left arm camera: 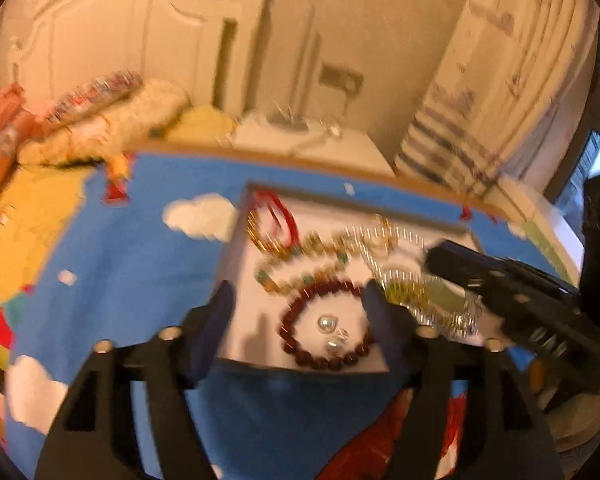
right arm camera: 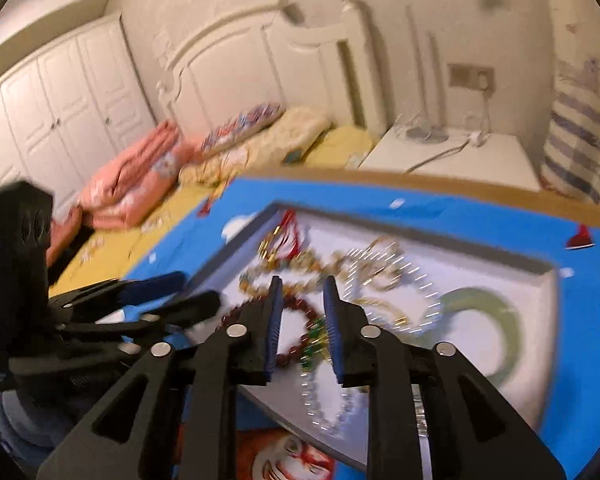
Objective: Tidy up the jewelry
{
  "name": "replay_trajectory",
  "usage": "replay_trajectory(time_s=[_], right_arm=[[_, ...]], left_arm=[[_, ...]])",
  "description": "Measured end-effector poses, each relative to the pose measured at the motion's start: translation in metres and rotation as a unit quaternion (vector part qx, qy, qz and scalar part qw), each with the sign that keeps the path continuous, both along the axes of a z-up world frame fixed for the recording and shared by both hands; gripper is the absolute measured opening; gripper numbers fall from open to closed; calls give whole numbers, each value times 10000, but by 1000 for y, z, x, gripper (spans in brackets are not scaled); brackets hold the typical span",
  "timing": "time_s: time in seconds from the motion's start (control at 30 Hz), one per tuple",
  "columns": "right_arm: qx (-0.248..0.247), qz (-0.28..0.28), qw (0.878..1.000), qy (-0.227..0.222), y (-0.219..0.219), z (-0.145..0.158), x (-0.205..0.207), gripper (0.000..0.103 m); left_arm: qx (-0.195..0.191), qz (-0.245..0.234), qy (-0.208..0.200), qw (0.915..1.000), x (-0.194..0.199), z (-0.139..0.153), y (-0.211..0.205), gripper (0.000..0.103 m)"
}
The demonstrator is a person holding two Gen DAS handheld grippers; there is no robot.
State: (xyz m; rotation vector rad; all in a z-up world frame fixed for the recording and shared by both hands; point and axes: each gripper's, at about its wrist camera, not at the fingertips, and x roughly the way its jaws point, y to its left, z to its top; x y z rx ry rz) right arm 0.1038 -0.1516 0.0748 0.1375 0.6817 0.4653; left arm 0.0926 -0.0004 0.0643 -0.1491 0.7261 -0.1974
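Only in right wrist view: green bangle [right arm camera: 496, 316] at tray's [right arm camera: 540, 268] far right. Only in left: two pearls [left arm camera: 330, 334] inside dark red bead bracelet [left arm camera: 324, 320], near tray's front edge. Left tongs [left arm camera: 296, 312] spread wide, empty; right tongs [right arm camera: 300, 316] slightly parted, pinching nothing, above tray.

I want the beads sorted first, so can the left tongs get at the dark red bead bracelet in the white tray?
Probably yes: the left tongs stand open just above the dark red bead bracelet, with nothing covering it.
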Motion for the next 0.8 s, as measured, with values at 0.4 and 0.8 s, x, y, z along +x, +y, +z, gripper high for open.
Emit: replay_trajectory(time_s=[0.4,0.8], right_arm=[[-81,-1603,9772,-1387,-68,84,-111,87],[-421,-2421,9681,-485,-53,14,-127,87]], left_arm=[[856,870,-1664,9785,-100,119,2,101],[1274,693,-948,9849,-129,34,-27,101]])
